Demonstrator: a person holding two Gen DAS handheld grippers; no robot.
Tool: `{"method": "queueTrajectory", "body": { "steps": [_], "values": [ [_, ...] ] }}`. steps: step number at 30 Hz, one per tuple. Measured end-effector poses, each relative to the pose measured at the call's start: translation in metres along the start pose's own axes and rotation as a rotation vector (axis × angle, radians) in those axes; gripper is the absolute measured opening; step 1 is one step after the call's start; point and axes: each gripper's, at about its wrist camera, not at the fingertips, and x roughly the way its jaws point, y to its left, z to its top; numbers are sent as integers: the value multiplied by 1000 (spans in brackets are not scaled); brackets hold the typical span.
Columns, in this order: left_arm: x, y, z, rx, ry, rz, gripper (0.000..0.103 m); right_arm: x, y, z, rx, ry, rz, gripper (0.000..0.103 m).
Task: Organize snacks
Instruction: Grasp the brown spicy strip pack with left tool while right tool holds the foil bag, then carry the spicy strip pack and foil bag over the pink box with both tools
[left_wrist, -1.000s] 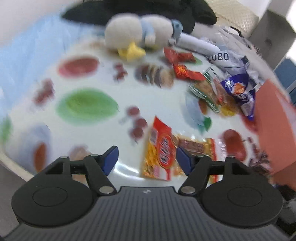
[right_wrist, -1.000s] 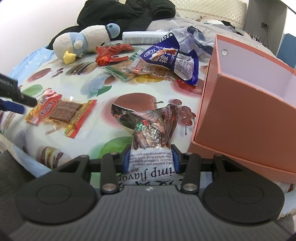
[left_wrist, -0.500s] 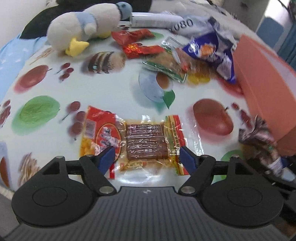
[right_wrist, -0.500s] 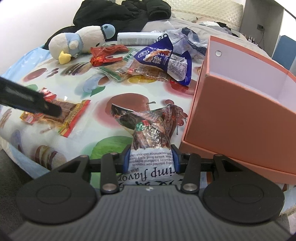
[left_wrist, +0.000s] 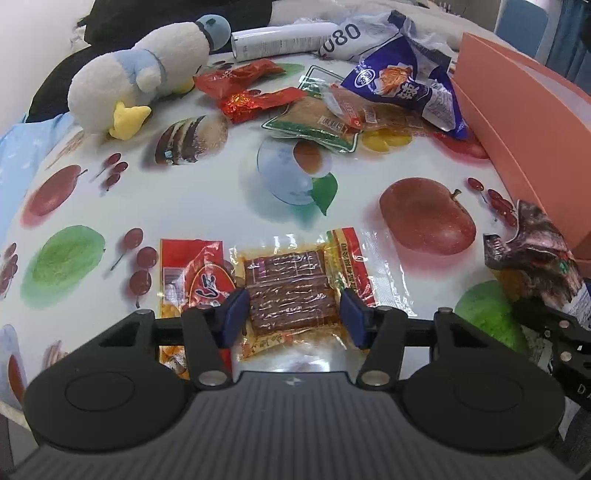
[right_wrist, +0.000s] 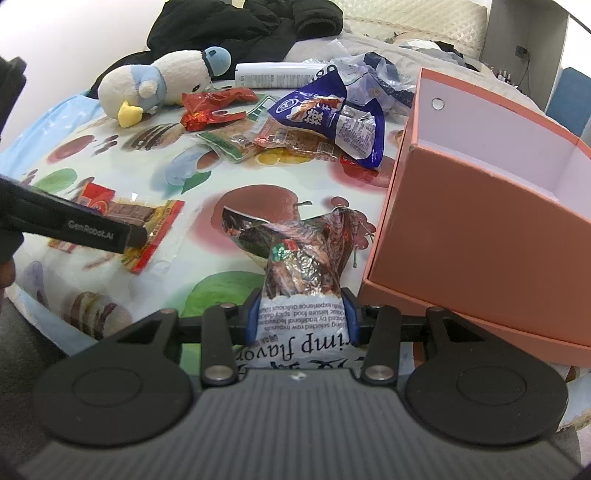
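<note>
Left wrist view: left gripper (left_wrist: 291, 314) is open around the flat pack (left_wrist: 288, 291), lying sideways; right gripper (right_wrist: 301, 314) grips a bag (right_wrist: 295, 258).

Bright, sharp, fisheye-bent edges

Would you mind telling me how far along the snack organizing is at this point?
Nothing looks packed yet: the visible part of the orange box shows only bare white walls. In hand: the right gripper is shut on the shrimp-flavor bag, and the open left gripper straddles the red-and-yellow packet. Left: the blue bag and red wrappers.
</note>
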Motion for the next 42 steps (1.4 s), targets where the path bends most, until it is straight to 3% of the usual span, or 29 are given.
{"method": "queueTrajectory", "body": {
  "steps": [6, 11, 24, 34, 42],
  "values": [
    [-11, -1, -4, -9, -2, -26, 58, -4, 2, 3, -8, 1, 18, 46],
    [-29, 3, -4, -76, -15, -66, 57, -15, 3, 10, 3, -15, 25, 46],
    [-117, -1, 35, -156, -178, -165, 57, -74, -7, 37, 84, -62, 68, 46],
    [-165, -45, 66, -122, -277, -281, 58, -127, -45, 56, 140, -178, 29, 46],
    [-168, -107, 105, -49, -333, -385, 58, -148, -96, 61, 173, -248, -42, 46]
  ]
}}
